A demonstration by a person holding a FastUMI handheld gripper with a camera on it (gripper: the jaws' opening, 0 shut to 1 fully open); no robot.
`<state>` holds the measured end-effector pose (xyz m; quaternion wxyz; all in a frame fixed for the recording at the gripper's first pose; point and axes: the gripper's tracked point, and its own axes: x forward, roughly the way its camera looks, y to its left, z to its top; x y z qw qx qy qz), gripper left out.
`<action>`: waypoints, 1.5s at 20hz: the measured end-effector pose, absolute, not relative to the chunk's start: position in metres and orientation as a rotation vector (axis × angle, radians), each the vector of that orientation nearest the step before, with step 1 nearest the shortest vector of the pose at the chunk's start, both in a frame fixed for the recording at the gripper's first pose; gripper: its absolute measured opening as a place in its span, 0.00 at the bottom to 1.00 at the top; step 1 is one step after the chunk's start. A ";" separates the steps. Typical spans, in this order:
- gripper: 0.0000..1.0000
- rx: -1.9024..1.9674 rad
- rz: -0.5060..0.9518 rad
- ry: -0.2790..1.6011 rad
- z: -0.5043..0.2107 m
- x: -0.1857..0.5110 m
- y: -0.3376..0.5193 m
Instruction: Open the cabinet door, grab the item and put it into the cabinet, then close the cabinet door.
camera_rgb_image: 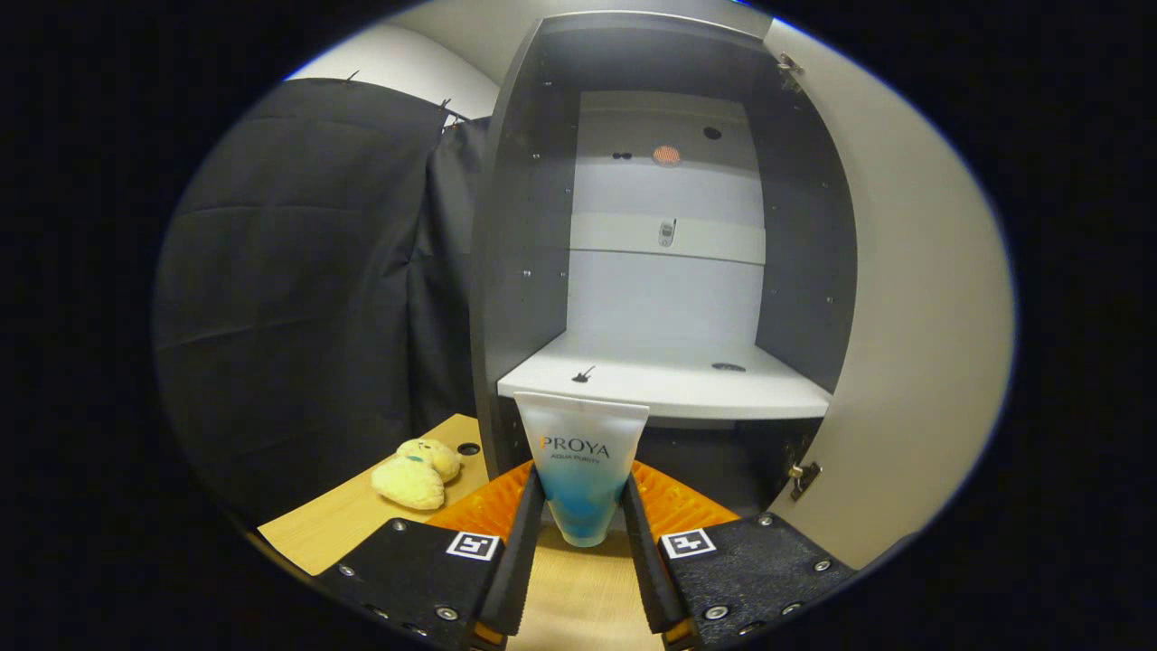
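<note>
Gripper view, far left: a yellow plush toy [412,474] is lying on the wooden table [334,524], well apart from your fingers and playing no part in the step you are doing.
Claw: your gripper [582,515] is pinching the tube [582,470], one finger pressing on each side of its lower half.
Task item: you are holding the tube upright between the fingers, just in front of the cabinet [664,226], with its top edge level with the front lip of the white shelf [669,380].
Writing: the tube is showing "PROYA" in large letters; the smaller line under it is too fine to read with confidence.
Done so far: the cabinet door [904,316] is standing swung open on the right, and you are already gripping the item.
Left to do: by my judgement you are partway through; you are yet to set the tube on the shelf, let go, and close the door.
</note>
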<state>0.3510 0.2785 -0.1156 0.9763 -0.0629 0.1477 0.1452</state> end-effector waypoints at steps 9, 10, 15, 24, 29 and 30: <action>0.51 -0.064 0.299 0.247 -0.047 0.421 0.278; 0.51 -0.061 0.294 0.245 -0.041 0.429 0.276; 0.51 -0.092 0.278 0.239 -0.023 0.474 0.271; 0.50 -0.061 0.250 0.343 -0.043 0.534 0.273; 0.52 -0.068 0.241 0.403 -0.066 0.545 0.270; 0.52 -0.072 0.241 0.405 -0.068 0.546 0.270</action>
